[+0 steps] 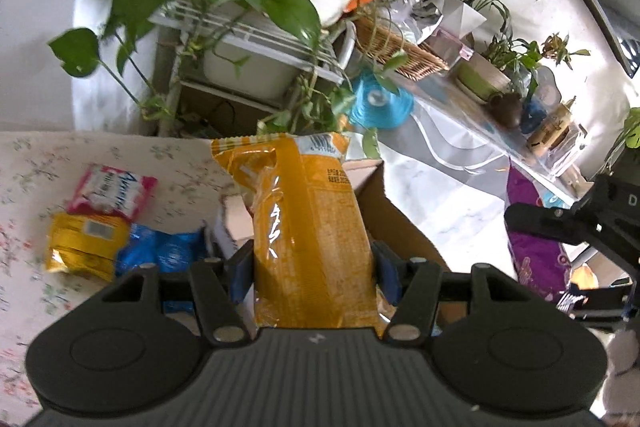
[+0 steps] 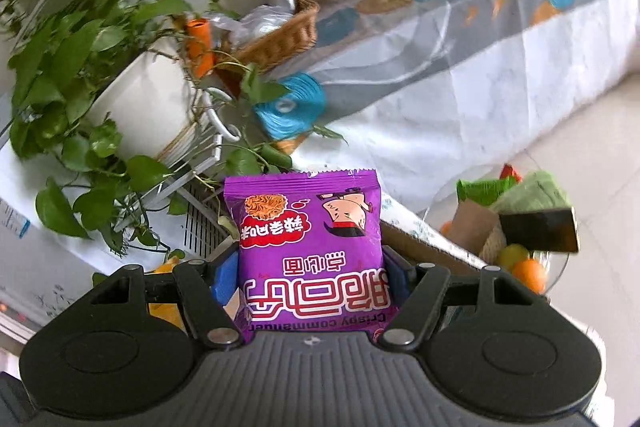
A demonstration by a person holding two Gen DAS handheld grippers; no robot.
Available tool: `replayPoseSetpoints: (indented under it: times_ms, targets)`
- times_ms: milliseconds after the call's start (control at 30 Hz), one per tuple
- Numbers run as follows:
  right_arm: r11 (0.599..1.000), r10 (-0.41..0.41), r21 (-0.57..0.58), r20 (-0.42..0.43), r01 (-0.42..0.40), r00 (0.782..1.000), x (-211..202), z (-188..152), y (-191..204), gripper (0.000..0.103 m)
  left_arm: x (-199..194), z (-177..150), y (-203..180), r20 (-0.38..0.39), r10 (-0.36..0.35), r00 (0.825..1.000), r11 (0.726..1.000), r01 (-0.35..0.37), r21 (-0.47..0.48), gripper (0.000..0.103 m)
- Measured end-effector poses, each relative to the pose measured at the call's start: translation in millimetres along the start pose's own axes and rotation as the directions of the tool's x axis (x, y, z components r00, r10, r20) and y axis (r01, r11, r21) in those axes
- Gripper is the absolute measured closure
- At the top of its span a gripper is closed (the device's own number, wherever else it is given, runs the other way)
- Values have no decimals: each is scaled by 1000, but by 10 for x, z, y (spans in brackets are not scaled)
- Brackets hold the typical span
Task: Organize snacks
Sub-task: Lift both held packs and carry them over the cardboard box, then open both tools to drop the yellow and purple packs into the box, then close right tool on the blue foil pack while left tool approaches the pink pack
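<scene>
My left gripper (image 1: 314,267) is shut on a long orange snack packet (image 1: 308,223) and holds it upright above a brown cardboard box (image 1: 394,223). My right gripper (image 2: 310,275) is shut on a purple crispy noodle packet (image 2: 312,247), held upright over the box edge (image 2: 424,247). The right gripper with its purple packet (image 1: 536,251) also shows at the right of the left wrist view. On the floral tablecloth (image 1: 36,163) at the left lie a pink packet (image 1: 112,191), a yellow packet (image 1: 84,243) and blue packets (image 1: 168,251).
Potted vines on a white rack (image 1: 248,39) stand just behind the table. A long covered table (image 2: 460,39) carries a wicker basket (image 2: 280,35), plant pots and bottles. A glass bowl with fruit and green packets (image 2: 516,227) stands at the right.
</scene>
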State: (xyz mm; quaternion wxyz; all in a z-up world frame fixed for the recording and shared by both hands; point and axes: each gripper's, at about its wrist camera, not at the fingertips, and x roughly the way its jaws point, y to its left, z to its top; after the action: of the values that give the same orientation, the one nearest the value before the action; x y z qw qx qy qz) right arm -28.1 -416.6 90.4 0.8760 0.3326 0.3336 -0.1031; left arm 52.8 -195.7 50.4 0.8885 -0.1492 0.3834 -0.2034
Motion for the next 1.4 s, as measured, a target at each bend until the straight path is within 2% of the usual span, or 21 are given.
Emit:
replayPoseSetpoints:
  times_ms: [167,333,367,433,533,833,1000,1300,1400]
  targets:
    - [997,-1,76,-27,3,1000,53,8,-87,27,160,-30,-99,-20,-33,999,999,32,-18,44]
    - [996,-26,90,-27,29,999,69,-2,-88,26,293,-37,-182,-49,-45,998,999,45,-13,43]
    - [995,-34,93,-23,35,999,69,-2,-90,26,313,-37,-209,-57,-42,998,999,42,2,41]
    - [994,-38,99,-15,39,999,64,3,-96,21,323,-28,-244,-64,-29,998,999,30,17,23]
    - [994,-46,99,-3,46,999,49,12,-101,15,251,-13,-261,-36,-37,999,999,39,36,20]
    - [999,-36,-7,12,36,999,51,-9,56,12,77,103,-102,-3,4,1000,998,-4,57,17]
    - [993,7,-117,13,-6,1000,74,-62,241,12,-38,182,147,12,49,999,998,-49,51,17]
    - [938,73,-341,24,-61,997,114,-249,623,12,-220,346,636,37,148,988,988,-149,41,16]
    - [915,88,-397,22,-72,996,116,-328,730,12,-253,394,755,47,174,984,984,-175,32,12]
